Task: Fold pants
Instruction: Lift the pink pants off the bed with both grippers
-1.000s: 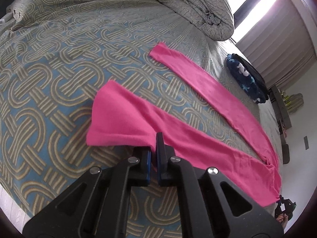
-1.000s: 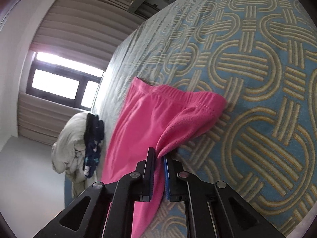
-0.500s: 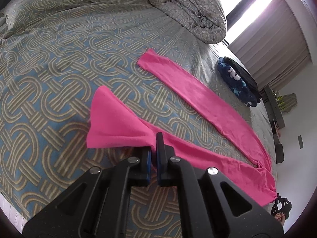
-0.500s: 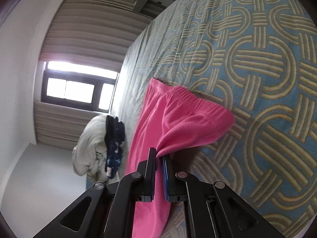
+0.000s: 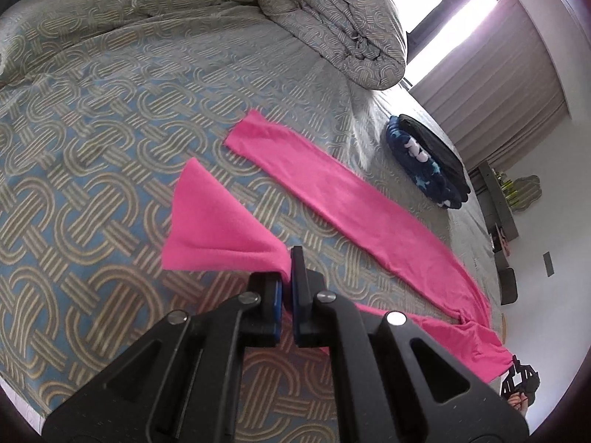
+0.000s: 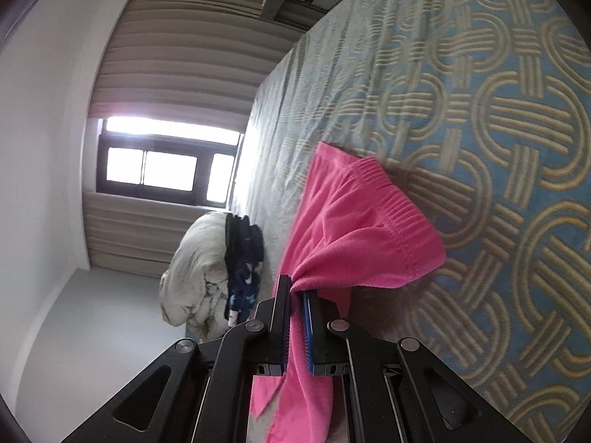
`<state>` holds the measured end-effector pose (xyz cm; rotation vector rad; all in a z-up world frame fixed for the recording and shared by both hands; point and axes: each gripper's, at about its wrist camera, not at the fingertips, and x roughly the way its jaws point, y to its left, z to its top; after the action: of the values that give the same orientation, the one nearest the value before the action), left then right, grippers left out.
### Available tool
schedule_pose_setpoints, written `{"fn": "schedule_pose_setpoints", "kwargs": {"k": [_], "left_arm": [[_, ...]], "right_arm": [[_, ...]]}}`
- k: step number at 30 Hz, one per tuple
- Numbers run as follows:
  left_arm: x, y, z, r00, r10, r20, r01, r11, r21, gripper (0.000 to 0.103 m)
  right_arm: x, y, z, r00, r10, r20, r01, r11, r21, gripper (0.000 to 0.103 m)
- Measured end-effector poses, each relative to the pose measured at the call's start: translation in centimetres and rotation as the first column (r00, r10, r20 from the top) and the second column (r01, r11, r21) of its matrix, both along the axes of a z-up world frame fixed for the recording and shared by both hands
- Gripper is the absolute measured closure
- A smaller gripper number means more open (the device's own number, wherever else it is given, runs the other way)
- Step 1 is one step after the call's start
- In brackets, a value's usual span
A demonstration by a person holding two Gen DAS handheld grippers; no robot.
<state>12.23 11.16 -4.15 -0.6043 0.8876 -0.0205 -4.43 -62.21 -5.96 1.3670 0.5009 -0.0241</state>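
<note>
The lengthwise fold is under way: the left gripper point(image 5: 286, 277) pinches the near leg's cuff and the right gripper point(image 6: 295, 295) the waistband of the pink pants point(image 5: 369, 206) on the patterned bedspread point(image 5: 92, 129), and next both likely carry this side toward one o'clock onto the flat far leg.

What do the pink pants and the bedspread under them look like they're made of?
Pink pants: likely a soft fleece or brushed knit, matte, with a fuzzy nap and a ribbed, gathered elastic waistband; they drape limply from both shut grippers. Bedspread: appears to be a woven or quilted cotton-type cover, matte, its interlocking loop pattern slightly raised. Exact fibre can't be told.
</note>
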Motion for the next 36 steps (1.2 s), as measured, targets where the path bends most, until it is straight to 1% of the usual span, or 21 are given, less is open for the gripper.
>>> {"fn": "schedule_pose_setpoints", "kwargs": {"k": [8, 12, 16, 20, 25, 27, 33, 36], "left_arm": [[3.2, -0.1, 1.9, 1.0, -0.023, 0.015, 0.023, 1.0, 0.003, 0.098], [5.5, 0.3, 2.4, 1.0, -0.025, 0.01, 0.025, 0.999, -0.022, 0.098], [8.1, 0.5, 2.6, 0.999, -0.036, -0.01, 0.036, 0.999, -0.009, 0.098], [11.0, 0.5, 2.5, 0.999, -0.035, -0.035, 0.036, 0.999, 0.011, 0.098], [14.3, 0.1, 1.7, 0.997, -0.033, -0.067, 0.036, 0.998, 0.045, 0.098], [15.8, 0.0, 0.8, 0.996, -0.029, -0.086, 0.033, 0.998, 0.047, 0.098], [19.5, 0.1, -2.2, 0.988, -0.001, -0.156, 0.007, 0.999, 0.039, 0.098], [20.8, 0.1, -3.7, 0.981, 0.009, -0.192, -0.001, 0.999, 0.04, 0.098]], "right_arm": [[3.6, 0.4, 2.4, 0.999, 0.039, 0.018, -0.039, 0.999, -0.004, 0.098], [5.6, -0.2, 3.4, 0.999, 0.047, 0.027, -0.047, 0.999, -0.005, 0.098], [7.6, -0.6, 3.7, 0.999, 0.049, 0.022, -0.049, 0.999, 0.001, 0.098], [10.5, -0.9, 3.9, 0.998, 0.055, 0.011, -0.055, 0.998, 0.012, 0.098], [13.9, -1.4, 3.3, 0.998, 0.048, -0.029, -0.048, 0.999, -0.002, 0.098], [15.2, -1.7, 2.7, 0.998, 0.047, -0.051, -0.048, 0.999, -0.007, 0.098], [19.6, -2.6, 0.1, 0.992, 0.046, -0.116, -0.045, 0.999, 0.019, 0.098], [21.1, -3.1, -0.6, 0.989, 0.035, -0.142, -0.035, 0.999, 0.0, 0.098]]}}
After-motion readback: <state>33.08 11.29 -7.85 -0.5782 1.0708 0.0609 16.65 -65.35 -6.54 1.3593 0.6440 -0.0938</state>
